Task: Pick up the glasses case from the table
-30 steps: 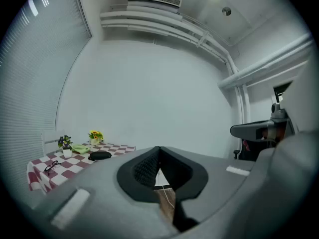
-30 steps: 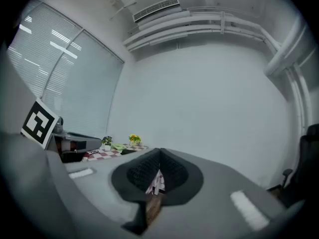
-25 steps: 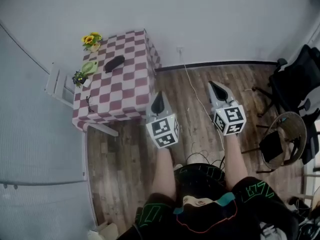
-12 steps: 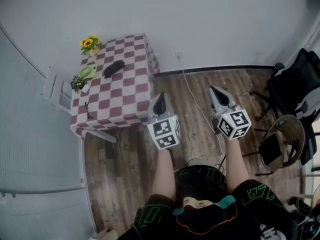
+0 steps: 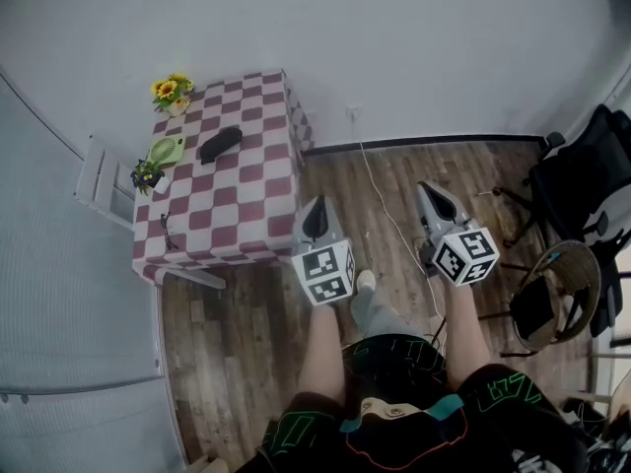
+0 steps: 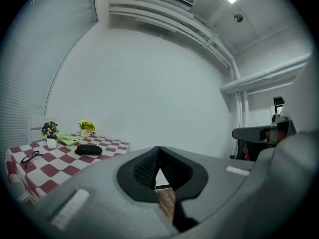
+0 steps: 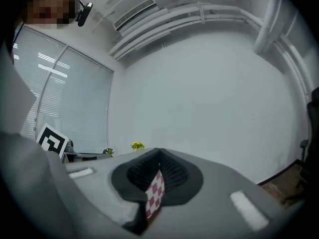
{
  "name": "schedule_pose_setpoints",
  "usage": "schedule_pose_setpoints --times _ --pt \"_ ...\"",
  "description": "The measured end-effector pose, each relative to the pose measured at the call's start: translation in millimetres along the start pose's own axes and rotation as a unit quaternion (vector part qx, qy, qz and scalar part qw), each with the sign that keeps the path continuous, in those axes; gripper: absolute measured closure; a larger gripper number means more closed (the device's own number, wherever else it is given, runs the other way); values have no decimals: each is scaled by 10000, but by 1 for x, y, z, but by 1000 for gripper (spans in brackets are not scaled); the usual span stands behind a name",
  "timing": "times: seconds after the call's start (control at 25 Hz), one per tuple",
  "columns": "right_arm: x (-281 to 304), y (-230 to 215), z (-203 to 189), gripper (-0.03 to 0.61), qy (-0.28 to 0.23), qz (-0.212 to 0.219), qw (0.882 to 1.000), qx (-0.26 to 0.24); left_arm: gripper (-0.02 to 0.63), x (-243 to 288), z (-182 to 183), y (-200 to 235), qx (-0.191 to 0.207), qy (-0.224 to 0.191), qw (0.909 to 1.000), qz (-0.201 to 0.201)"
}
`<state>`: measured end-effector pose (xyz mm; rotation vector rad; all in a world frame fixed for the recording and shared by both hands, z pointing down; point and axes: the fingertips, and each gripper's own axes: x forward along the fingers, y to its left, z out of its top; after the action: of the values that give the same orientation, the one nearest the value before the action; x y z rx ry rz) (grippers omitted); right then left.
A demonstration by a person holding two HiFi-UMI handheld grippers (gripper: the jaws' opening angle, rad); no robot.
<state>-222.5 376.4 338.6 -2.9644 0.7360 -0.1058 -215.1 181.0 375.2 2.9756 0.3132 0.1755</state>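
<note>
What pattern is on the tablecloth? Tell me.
Red-and-white checks cover the tablecloth; the head view shows it best.

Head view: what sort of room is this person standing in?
Likely a small office: black swivel office chair, wood-plank floor, and a square table under a red-and-white checkered cloth by a plain white wall.
</note>
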Motion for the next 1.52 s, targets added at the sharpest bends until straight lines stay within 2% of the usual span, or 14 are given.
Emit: schedule_pose_setpoints --times 0.28,0.52,0.76,1.16,1.36,1.52 --pt "62 -26 -26 575 307 84 9992 -261 604 55 -14 20 -50 155 9997 196" --pt "119 -71 -46 574 569 86 9983 -96 604 118 -32 25 34 520 9982 297" --pt "179 -118 -47 575 624 47 9980 -2 604 191 -31 25 287 767 9962 313" --pt "261 -182 -4 575 350 95 9993 -105 604 290 9 19 486 481 9972 300" --pt "298 -189 -4 575 418 186 9988 -153 604 319 13 40 417 465 9970 464" --pt "339 -194 -16 575 555 273 9979 -182 604 351 1 65 283 578 9963 569"
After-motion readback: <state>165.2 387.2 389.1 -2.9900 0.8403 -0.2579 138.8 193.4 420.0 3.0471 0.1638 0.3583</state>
